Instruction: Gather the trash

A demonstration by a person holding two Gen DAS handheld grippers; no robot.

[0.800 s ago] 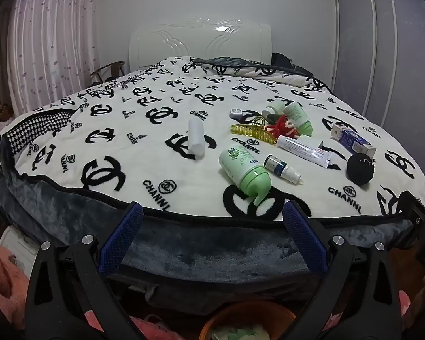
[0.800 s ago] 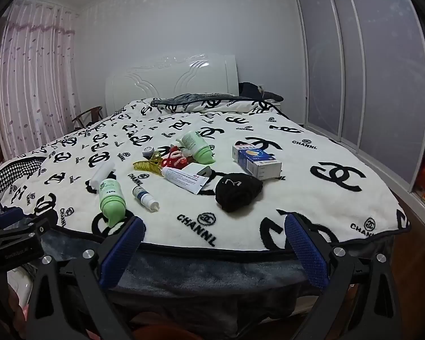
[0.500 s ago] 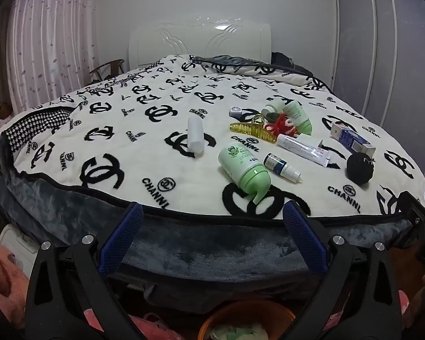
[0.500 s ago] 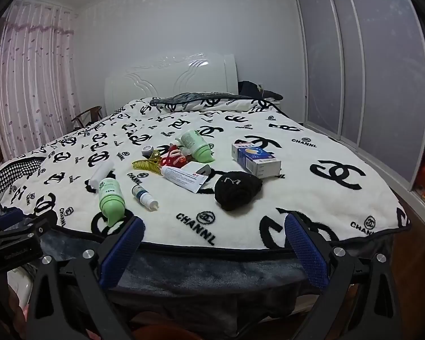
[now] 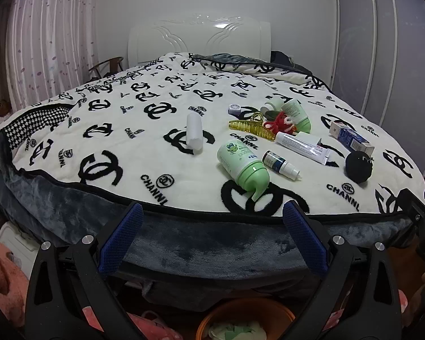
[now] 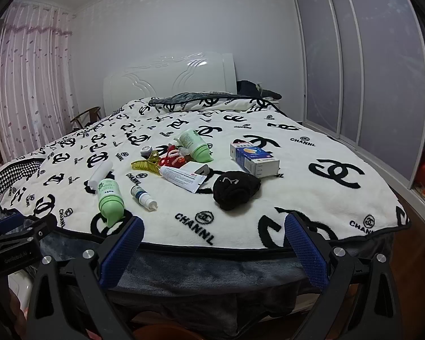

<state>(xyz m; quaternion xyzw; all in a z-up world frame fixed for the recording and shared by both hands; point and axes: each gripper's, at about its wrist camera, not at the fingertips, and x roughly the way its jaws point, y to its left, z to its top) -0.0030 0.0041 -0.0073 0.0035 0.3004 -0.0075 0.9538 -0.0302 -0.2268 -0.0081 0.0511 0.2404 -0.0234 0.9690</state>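
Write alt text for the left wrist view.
The open, empty left gripper hangs short of the foot of a bed strewn with small items: two green bottles, the nearer one lying on its side, a dropper bottle, a tube and a yellow hair claw. An orange bin sits below.

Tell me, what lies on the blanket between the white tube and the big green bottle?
Nothing: between the white tube and the green bottle only bare blanket shows, clearest in the left wrist view.
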